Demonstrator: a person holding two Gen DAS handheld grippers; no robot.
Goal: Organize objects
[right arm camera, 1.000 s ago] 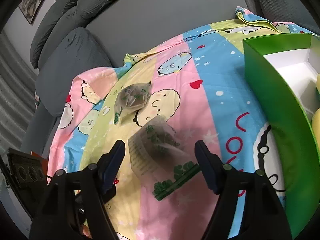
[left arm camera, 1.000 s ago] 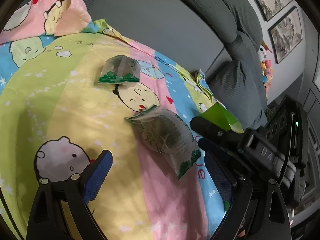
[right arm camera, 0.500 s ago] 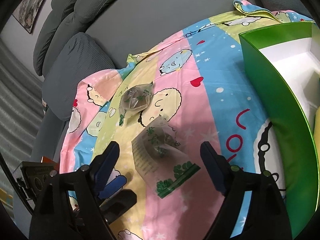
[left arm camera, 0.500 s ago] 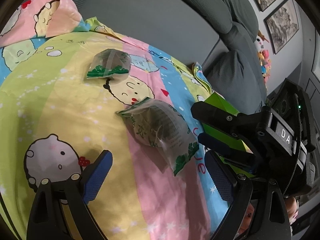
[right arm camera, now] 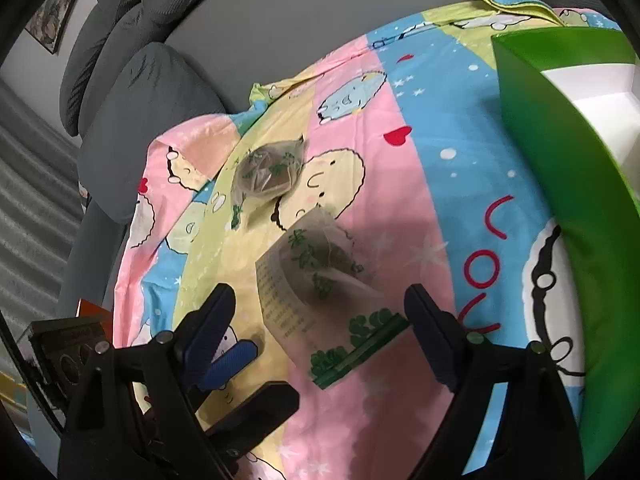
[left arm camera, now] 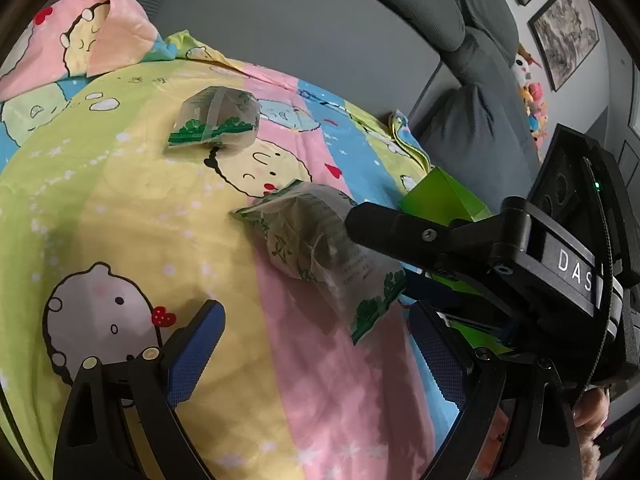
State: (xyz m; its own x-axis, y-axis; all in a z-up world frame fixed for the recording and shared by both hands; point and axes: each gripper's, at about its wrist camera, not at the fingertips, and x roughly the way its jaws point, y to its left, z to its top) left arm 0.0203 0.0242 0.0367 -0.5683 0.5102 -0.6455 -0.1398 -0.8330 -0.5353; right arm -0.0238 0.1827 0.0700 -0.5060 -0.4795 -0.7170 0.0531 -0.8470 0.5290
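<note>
Two clear tea packets with green print lie on a cartoon bedsheet [left arm camera: 132, 208]. The near packet [left arm camera: 320, 248] [right arm camera: 320, 280] lies between both grippers. The far packet [left arm camera: 214, 122] [right arm camera: 268, 172] lies beyond it. My left gripper [left arm camera: 316, 344] is open, just short of the near packet. My right gripper [right arm camera: 320, 320] is open, its fingers on either side of the near packet's green end. The right gripper's upper finger [left arm camera: 400, 232] crosses the left wrist view over the packet. A green box [right arm camera: 560, 152] with a white inside stands at the right.
A grey sofa back [left arm camera: 320, 32] and cushions [right arm camera: 140, 100] rise behind the sheet. The left gripper's finger [right arm camera: 228, 360] shows low in the right wrist view. Framed pictures [left arm camera: 568, 28] hang on the wall and soft toys [left arm camera: 528, 80] sit at the sofa's end.
Both grippers have moved in toward the near packet. The right gripper now reaches over it in the left wrist view. Both packets lie where they were.
</note>
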